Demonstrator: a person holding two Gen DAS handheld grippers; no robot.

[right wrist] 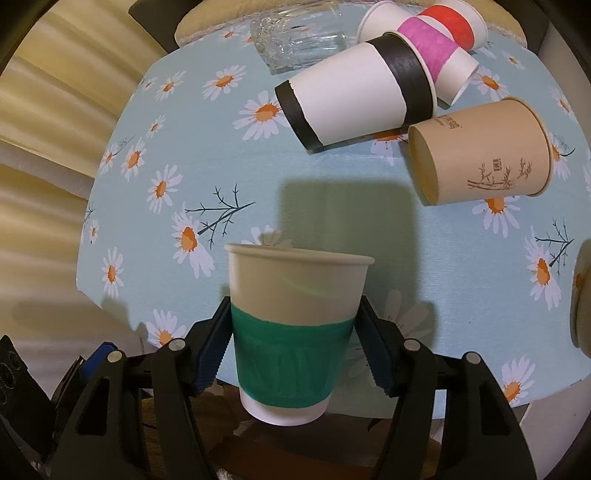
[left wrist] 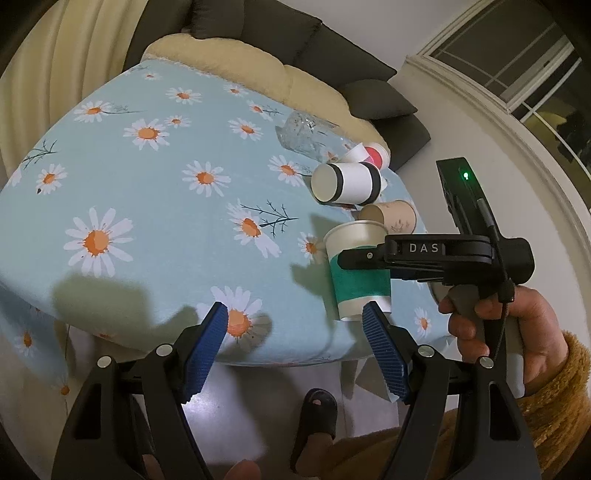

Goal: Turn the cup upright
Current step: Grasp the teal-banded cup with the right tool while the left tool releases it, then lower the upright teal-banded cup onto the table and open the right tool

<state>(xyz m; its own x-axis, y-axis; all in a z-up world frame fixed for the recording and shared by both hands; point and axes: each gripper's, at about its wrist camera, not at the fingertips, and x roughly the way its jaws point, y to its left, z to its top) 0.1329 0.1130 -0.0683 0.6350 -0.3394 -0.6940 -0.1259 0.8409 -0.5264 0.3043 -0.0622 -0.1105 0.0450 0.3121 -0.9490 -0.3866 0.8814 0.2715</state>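
Observation:
A white paper cup with a green band (right wrist: 291, 332) is upright between the blue pads of my right gripper (right wrist: 291, 343), which is shut on its sides; its base hangs past the table's near edge. In the left wrist view the same cup (left wrist: 356, 269) stands upright near the table's front right edge with the right gripper (left wrist: 369, 254) across it. My left gripper (left wrist: 295, 328) is open and empty, low in front of the table edge, just left of the cup.
Several cups lie on their sides on the daisy tablecloth (right wrist: 332, 206): a white cup with black bands (right wrist: 354, 96), a brown cup (right wrist: 480, 151), a pink-banded cup (right wrist: 439, 55) and a red-banded cup (right wrist: 454, 22). A clear glass (right wrist: 295, 37) lies at the back. A sofa (left wrist: 295, 40) stands behind the table.

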